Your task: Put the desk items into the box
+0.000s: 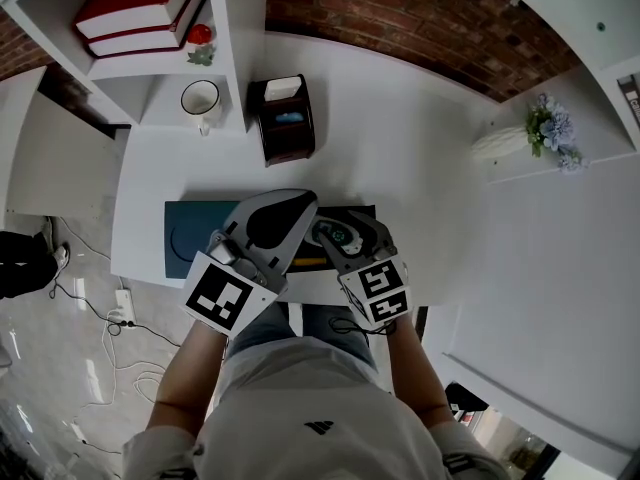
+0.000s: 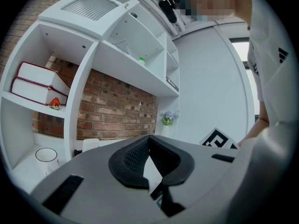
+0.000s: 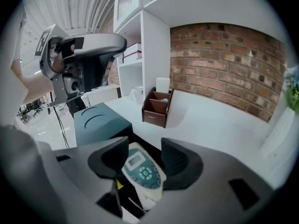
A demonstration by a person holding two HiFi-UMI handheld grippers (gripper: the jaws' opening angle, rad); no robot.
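A white handset with a teal keypad and a small screen [image 3: 140,171] lies in the open black box [image 3: 150,140], straight between the jaws of my right gripper [image 3: 142,149]. The right gripper is open, angled down into the box, its pads beside the handset without a clear press on it. A yellow item [image 3: 118,185] shows under the left jaw. From the head view both grippers hang over the box [image 1: 362,212] at the desk's near edge, the right gripper [image 1: 337,232] beside the left gripper [image 1: 299,202]. My left gripper [image 2: 149,139] points level, shut and empty.
A dark teal lid [image 1: 188,236] lies left of the box. A brown desk organizer [image 1: 285,120] stands further back, and a white mug [image 1: 200,99] sits in the shelf unit under red books [image 1: 135,3]. A flower vase [image 1: 535,130] stands at the right.
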